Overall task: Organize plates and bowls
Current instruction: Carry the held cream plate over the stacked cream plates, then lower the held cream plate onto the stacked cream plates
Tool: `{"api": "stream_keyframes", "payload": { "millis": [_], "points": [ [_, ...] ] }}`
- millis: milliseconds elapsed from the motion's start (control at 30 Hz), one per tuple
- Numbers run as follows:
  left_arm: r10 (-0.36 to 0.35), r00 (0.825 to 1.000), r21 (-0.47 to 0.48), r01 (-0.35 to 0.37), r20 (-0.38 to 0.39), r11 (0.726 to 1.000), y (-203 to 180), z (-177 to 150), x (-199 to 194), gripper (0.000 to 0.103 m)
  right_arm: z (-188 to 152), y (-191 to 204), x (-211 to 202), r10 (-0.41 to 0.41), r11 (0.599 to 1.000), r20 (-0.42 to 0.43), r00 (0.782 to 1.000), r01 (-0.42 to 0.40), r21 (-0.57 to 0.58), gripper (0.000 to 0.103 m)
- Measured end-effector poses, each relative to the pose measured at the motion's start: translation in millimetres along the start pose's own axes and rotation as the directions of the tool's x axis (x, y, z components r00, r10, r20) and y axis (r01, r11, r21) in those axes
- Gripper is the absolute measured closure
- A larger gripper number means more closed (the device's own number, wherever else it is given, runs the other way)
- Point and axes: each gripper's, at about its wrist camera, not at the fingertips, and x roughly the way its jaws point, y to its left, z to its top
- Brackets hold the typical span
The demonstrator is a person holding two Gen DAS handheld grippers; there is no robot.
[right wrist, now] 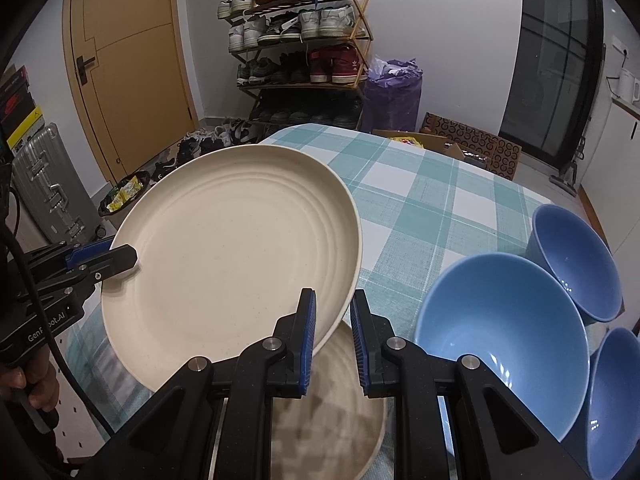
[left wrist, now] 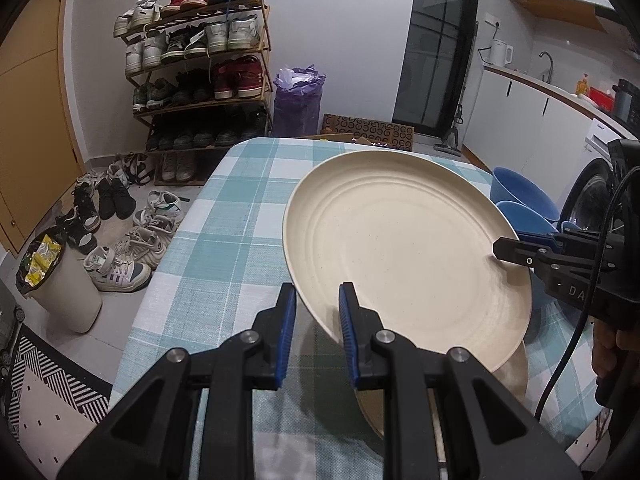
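A cream plate [left wrist: 400, 248] [right wrist: 232, 248] hangs tilted above the checked tablecloth [left wrist: 224, 216] [right wrist: 420, 200], held from both sides. My left gripper [left wrist: 318, 300] [right wrist: 128, 258] is shut on its near-left rim. On the opposite rim my right gripper [right wrist: 334, 308] [left wrist: 500, 248] is shut too. A second cream plate [right wrist: 332, 412] [left wrist: 514, 376] lies flat on the table under the lifted one, partly hidden by it and by my fingers. Three blue bowls [right wrist: 500, 340] [right wrist: 576, 260] [right wrist: 616, 400] stand at the table's right side, the nearest one close to my right gripper.
Beyond the table's far edge stand a shoe rack [left wrist: 200, 64], a purple bag [left wrist: 298, 100] and cardboard boxes [right wrist: 472, 140]. Loose shoes [left wrist: 120, 240] and a white bin [left wrist: 60, 280] lie on the floor to the left. A washing machine [left wrist: 592, 196] stands to the right.
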Motion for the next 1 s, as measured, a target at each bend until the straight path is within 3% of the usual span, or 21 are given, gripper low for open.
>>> {"api": "stream_keyframes", "payload": {
  "millis": [1000],
  "points": [
    [-0.003, 1.000, 0.048, 0.004, -0.015, 0.999, -26.1, -24.8, -11.9, 0.083, -36.2, -9.9, -22.4, -0.001, 0.999, 0.012, 1.000, 0.001, 0.039, 0.085]
  ]
}}
